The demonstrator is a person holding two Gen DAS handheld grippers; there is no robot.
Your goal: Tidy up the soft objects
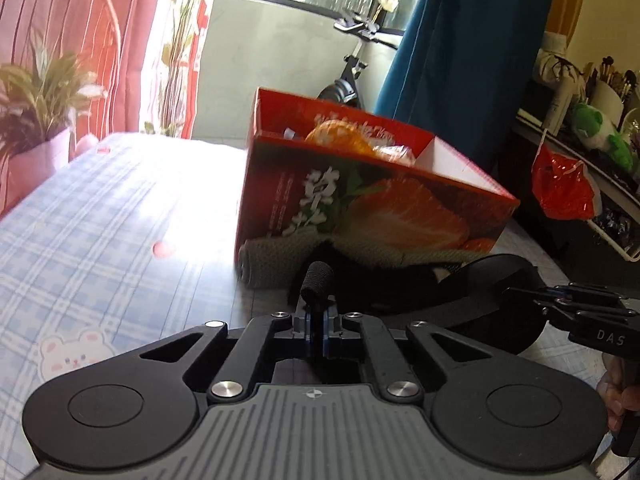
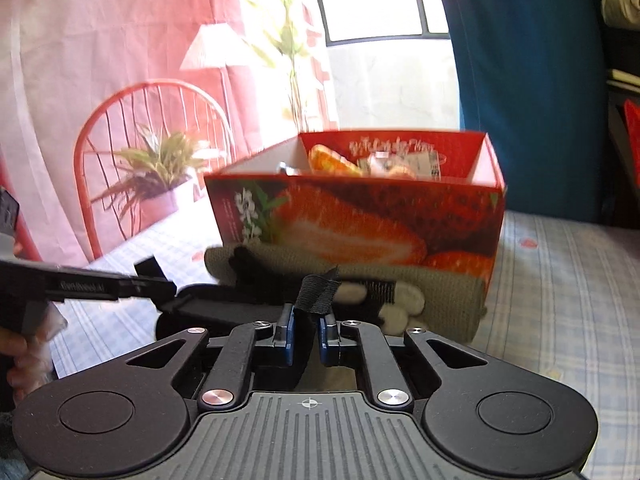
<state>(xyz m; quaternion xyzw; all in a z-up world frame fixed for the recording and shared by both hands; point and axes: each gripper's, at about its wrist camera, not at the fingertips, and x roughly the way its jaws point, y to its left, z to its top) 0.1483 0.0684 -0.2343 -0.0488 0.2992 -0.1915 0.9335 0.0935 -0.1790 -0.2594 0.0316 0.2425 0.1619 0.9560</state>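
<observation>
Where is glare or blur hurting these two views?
Left wrist: sunlight washes out the tablecloth beside the box; box print slightly smeared. Right wrist: window blown white, curtain hazy, box motion-blurred; fisheye bends edges in both.

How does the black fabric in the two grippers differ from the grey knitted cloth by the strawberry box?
The black fabric is pinched by the left gripper and right gripper; the grey knitted cloth lies ungripped at the foot of the strawberry box. The black fabric looks smooth, the grey knitted cloth coarse and folded. Both are soft and outside the box.
</observation>
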